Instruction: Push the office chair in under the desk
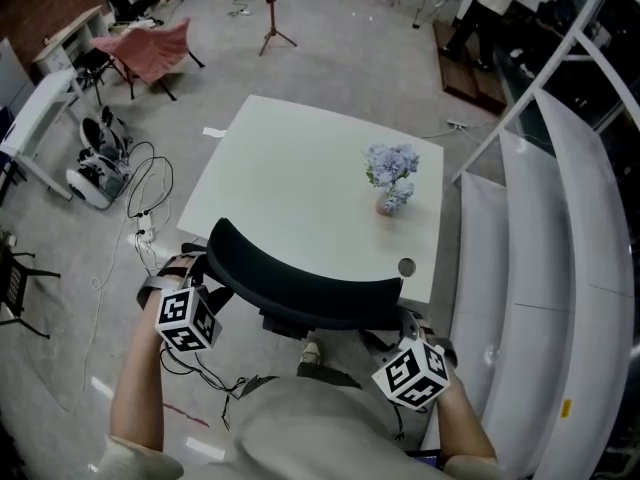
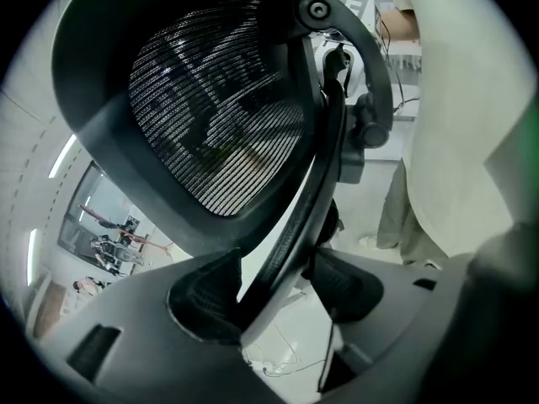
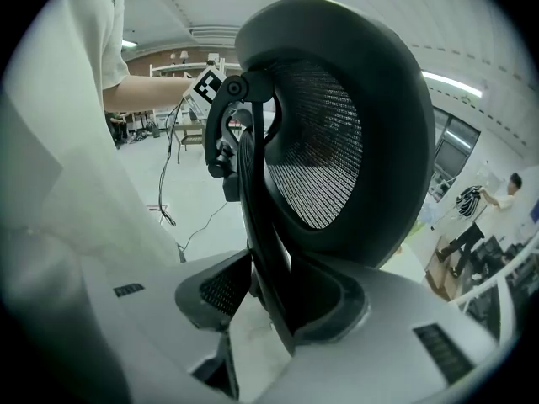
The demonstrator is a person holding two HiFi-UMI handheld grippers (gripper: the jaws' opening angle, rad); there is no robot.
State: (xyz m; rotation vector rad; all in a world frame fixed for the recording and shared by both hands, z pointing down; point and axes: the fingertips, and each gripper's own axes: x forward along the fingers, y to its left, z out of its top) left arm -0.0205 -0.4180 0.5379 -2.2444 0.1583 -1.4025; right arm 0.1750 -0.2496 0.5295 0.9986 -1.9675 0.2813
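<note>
I have the office chair (image 1: pixel 300 286) straight below me at the near edge of the white counter (image 1: pixel 290 168). Its black backrest curves along that edge and, from the head view, overlaps it. The seat is hidden beneath the backrest, so I cannot tell how far in it sits.

The left gripper (image 2: pixel 268 289) is at the backrest's left end. The dark back frame (image 2: pixel 316 167) runs up between its fingers (image 2: pixel 202 297), with the mesh panel spreading out behind it. The fingers are released. They straddle the frame, and a sliver of light shows between one pad and the bar.

The right gripper (image 3: pixel 269 297) is at the opposite end of the backrest. Its fingers (image 3: pixel 215 289) are clenched on the frame of the office chair, with a pad against each side of the bar. Both grippers point down at a slope from my side of the chair.

The only container on the counter is a small vase (image 1: pixel 384 206), upright toward the far right part of the top and well apart from the chair. It holds a bunch of pale blue-lilac flowers (image 1: pixel 392 163), which fill its mouth and spread wider than the vase itself.

Left of the counter, loose cables (image 1: pixel 150 203) trail across the grey floor (image 1: pixel 330 58).
</note>
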